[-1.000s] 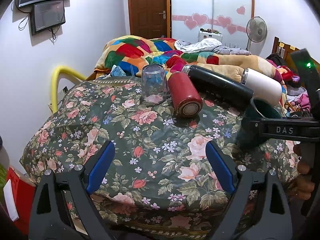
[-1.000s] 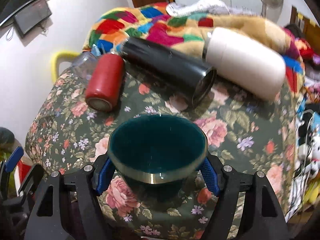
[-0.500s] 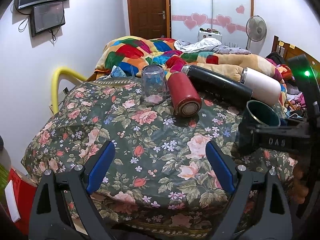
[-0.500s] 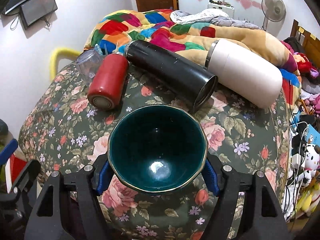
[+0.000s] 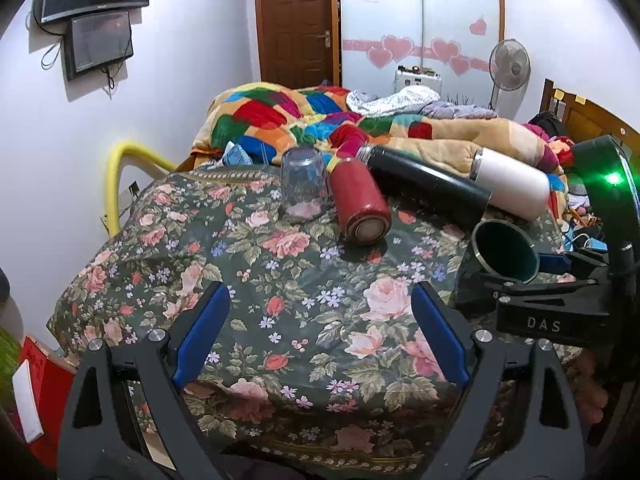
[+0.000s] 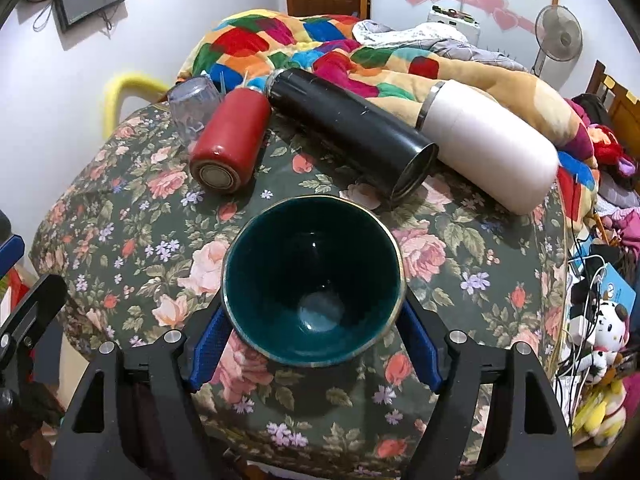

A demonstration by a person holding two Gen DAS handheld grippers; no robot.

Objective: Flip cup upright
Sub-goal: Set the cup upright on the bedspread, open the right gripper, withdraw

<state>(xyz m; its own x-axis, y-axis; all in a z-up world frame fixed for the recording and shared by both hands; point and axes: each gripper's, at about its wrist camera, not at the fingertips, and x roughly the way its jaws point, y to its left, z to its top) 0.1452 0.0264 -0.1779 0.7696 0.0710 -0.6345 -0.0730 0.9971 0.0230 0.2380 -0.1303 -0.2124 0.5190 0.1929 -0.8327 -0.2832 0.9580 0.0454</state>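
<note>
Since half a second ago, the dark teal glazed ceramic cup with a thin gold rim (image 6: pixel 314 286) has tipped a little more, so its mouth now faces up and toward the right wrist camera, and the pale shine at its bottom sits lower. It is clamped between the blue pads (image 6: pixel 210 344) of the right tool (image 6: pixel 316 344), held above the near right part of the flower-pattern counter (image 6: pixel 132 216).

I judge the cup to be stiff, rather heavy for its size, and breakable. The glaze looks smooth, so it may slip in the pads. The hold low on the outside wall, under the wide flared rim, seems good, because the rim can stop it from sliding out.

Behind the cup lie a black metal flask (image 6: pixel 352 132) and a white flask (image 6: pixel 490 146), both on their sides. Further left of the cup, a red cylinder bottle (image 6: pixel 230 140) lies beside a clear drinking glass standing mouth down (image 6: pixel 194 106).

The left tool (image 5: pixel 320 340) hangs with its jaws apart, holding nothing, well left of the cup.
</note>
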